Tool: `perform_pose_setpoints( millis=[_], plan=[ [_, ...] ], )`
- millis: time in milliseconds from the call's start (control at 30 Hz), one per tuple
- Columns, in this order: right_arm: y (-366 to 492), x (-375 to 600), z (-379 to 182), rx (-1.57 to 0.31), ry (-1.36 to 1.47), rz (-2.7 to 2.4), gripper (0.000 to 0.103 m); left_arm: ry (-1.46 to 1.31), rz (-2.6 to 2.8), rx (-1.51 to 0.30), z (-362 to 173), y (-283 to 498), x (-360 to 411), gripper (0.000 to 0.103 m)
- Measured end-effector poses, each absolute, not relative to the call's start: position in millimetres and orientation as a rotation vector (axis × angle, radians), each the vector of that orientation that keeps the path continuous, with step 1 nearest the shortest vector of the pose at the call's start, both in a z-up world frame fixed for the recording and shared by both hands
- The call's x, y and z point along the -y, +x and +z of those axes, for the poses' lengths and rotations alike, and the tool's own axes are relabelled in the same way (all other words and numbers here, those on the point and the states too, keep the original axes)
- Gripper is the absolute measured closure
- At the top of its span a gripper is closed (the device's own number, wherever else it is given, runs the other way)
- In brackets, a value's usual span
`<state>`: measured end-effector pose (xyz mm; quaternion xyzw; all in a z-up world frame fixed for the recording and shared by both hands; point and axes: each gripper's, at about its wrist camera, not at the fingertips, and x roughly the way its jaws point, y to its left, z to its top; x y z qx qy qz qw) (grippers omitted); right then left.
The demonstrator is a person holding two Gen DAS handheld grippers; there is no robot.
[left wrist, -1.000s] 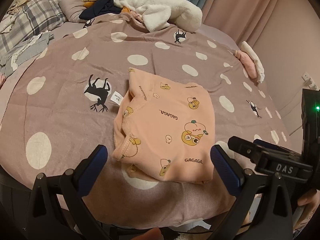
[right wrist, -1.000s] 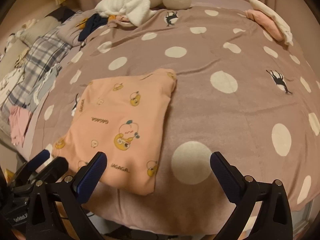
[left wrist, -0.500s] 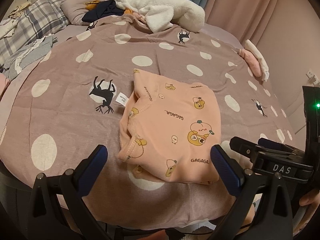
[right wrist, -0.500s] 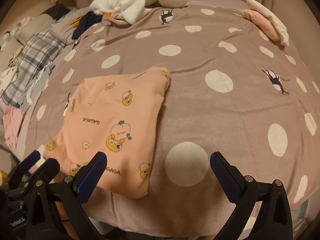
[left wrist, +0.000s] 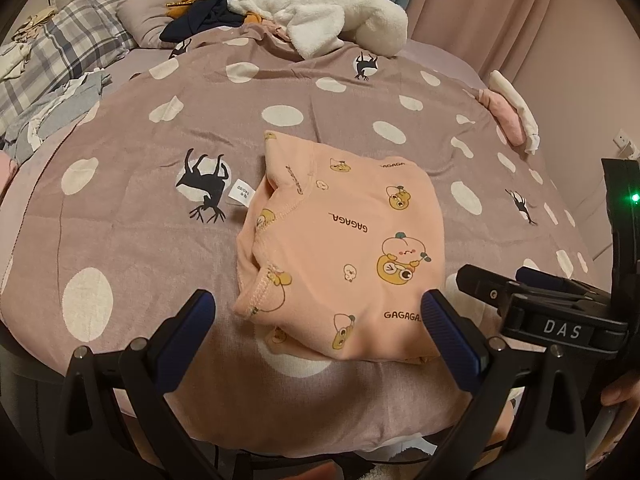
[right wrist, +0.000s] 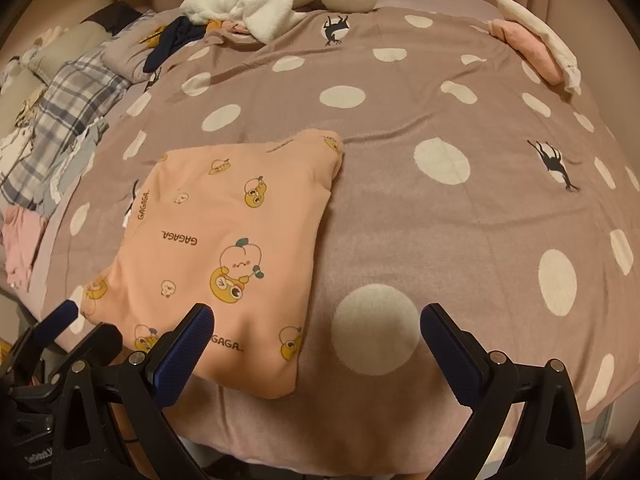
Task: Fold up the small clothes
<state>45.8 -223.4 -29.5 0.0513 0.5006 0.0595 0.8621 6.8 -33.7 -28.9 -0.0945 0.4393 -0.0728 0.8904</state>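
A small peach garment (left wrist: pixel 344 248) printed with cartoon figures and "GAGAGA" lies folded into a rough square on the polka-dot blanket (left wrist: pixel 152 240). Its white tag pokes out at the left edge. My left gripper (left wrist: pixel 320 328) hovers open just short of the garment's near edge, nothing between its blue pads. In the right wrist view the same garment (right wrist: pixel 224 248) lies to the left. My right gripper (right wrist: pixel 316 336) is open over its near right corner and a white dot, holding nothing. The right gripper's body (left wrist: pixel 560 312) shows at the right of the left wrist view.
A white fluffy blanket (left wrist: pixel 320 12) and dark clothes (left wrist: pixel 204 20) lie at the far end. Plaid bedding (left wrist: pixel 60 60) and loose clothes pile at the left. A folded pink and white stack (left wrist: pixel 512 116) sits at the far right edge. Curtains hang behind.
Both grippers have edged nearer the garment, which now sits lower and larger in both views. The garment itself has not moved, and both grippers stay open.
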Motion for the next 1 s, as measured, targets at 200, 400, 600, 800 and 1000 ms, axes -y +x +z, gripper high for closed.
perform_pose_setpoints(
  millis=[200,400,600,800,1000],
  plan=[
    [47.1,224.5,-30.4,-1.053,0.125,0.120,0.001,-0.191,-0.146,-0.913,-30.0,7.3,34.1,0.000],
    [47.2,222.8,-30.4,-1.056,0.115,0.115,0.001,-0.183,-0.146,-0.918,-31.5,7.6,35.6,0.000],
    [49.0,221.2,-32.6,-1.066,0.109,0.111,0.001,-0.171,-0.142,-0.922,-33.1,7.4,36.9,0.000],
    [48.8,218.5,-32.6,-1.066,0.091,0.102,0.001,-0.166,-0.139,-0.925,-33.6,7.4,37.2,0.000],
    [49.1,218.1,-33.1,-1.069,0.089,0.102,0.001,-0.158,-0.136,-0.929,-33.7,7.9,38.6,0.000]
  ],
)
